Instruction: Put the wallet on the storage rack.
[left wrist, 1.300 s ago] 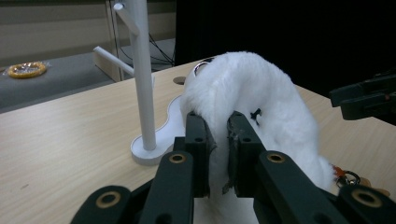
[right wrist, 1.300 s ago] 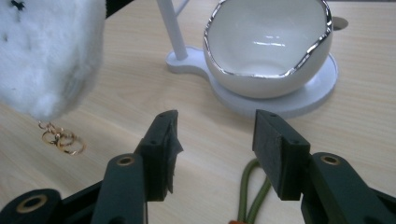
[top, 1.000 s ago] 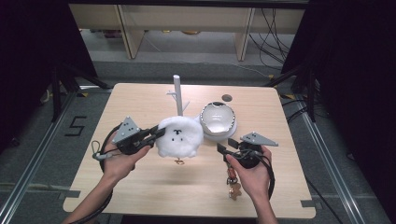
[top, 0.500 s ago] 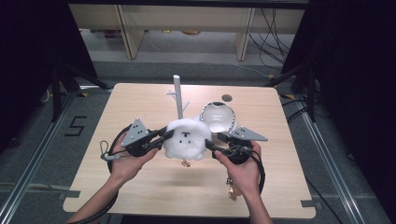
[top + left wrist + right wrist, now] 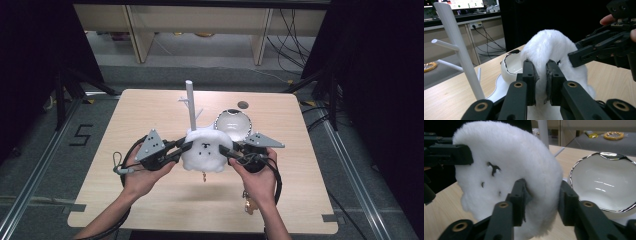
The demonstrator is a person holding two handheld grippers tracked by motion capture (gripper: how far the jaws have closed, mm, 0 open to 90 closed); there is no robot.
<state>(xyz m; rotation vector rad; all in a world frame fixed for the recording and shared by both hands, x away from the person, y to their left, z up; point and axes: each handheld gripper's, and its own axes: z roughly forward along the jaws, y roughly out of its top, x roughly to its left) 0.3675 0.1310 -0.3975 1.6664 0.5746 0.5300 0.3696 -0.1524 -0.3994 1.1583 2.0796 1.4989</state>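
Between my two hands, above the worktop (image 5: 150,210) and in front of the white peg stand (image 5: 190,102), hung the fluffy white plush (image 5: 206,150). Left hand-held gripper (image 5: 186,146) clenched its left edge; right hand-held gripper (image 5: 225,150), jaws just closing, pinched its right edge. Plush spanned side to side, both hands equally near.

A white peg stand (image 5: 190,102) and a glossy bowl (image 5: 232,125) are crowding the far side of the table (image 5: 125,200), its near edge lying open.
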